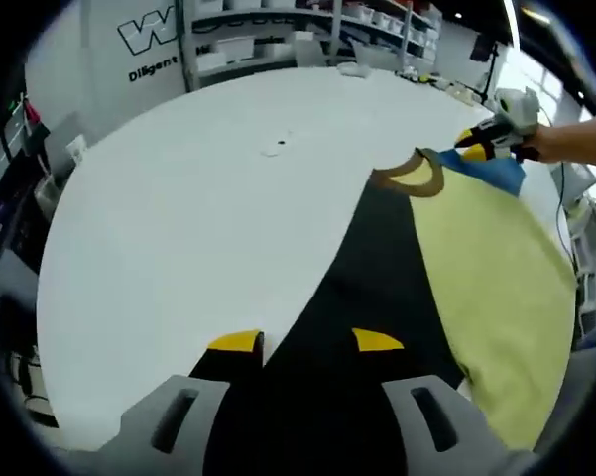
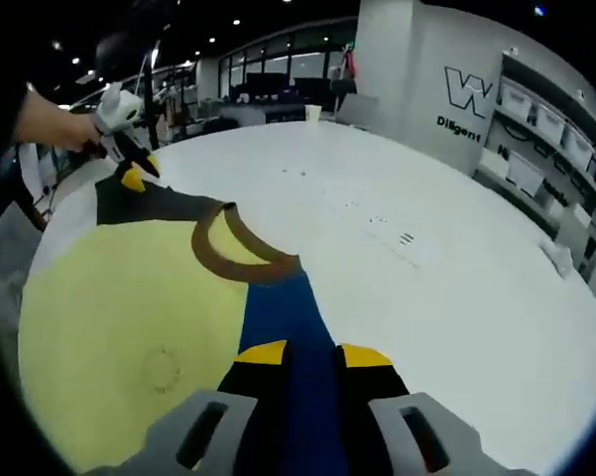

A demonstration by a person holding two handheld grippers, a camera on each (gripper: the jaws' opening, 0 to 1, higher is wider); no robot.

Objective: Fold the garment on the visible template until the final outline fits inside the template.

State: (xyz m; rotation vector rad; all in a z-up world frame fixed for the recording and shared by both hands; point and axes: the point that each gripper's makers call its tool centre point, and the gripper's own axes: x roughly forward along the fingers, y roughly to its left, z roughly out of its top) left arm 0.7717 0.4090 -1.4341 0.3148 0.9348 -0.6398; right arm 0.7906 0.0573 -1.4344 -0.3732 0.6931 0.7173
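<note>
Left gripper view: garment (image 1: pixel 456 268) between claw (image 1: pixel 305 342) tips.

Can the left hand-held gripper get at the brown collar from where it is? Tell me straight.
Probably yes. The left hand-held gripper sits at the black sleeve, and only flat garment lies between it and the brown collar. The right hand-held gripper is close beside the collar, so it could crowd the approach.

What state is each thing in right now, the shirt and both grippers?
Shirt: lying flat on the white table, not yet folded.
Left gripper: shut on the shirt's black sleeve.
Right gripper: shut on the shirt's blue sleeve.
</note>
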